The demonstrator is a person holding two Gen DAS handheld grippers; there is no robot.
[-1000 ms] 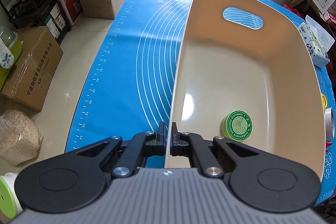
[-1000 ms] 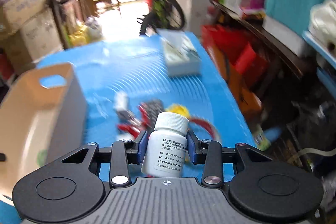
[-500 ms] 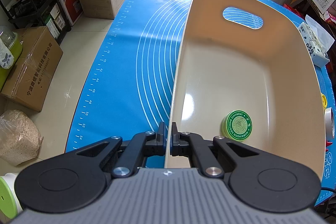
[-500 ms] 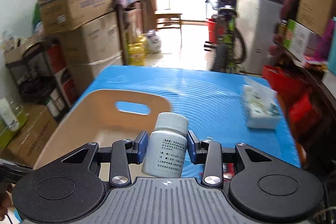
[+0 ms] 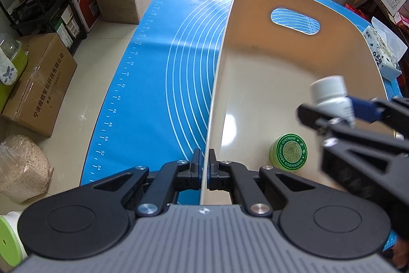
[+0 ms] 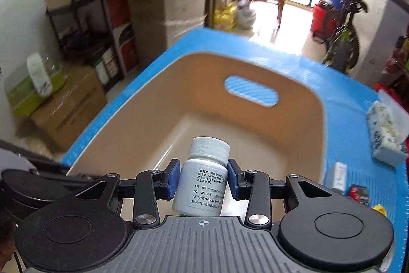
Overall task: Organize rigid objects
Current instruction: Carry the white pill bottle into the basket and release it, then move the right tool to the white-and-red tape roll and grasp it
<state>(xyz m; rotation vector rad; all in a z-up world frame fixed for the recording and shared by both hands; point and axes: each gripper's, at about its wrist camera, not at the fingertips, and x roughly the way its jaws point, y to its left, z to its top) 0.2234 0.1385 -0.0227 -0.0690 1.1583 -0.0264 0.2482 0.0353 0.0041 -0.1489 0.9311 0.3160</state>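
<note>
A beige bin (image 6: 127, 119), a blue mat (image 5: 158, 83) with white rings, a white bottle (image 6: 202, 183), a green tin (image 5: 288, 152).

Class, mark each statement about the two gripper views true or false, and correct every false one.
1. The right gripper holds a white pill bottle. True.
2. The left gripper is open and clear of the bin. False: it is clamped on the side wall of the beige bin.
3. A green ointment tin lies inside the bin. True.
4. The bottle's cap is off. False: its white cap is on.
5. The bin stands on a bare wooden table. False: it stands on a blue mat printed with white rings.
</note>
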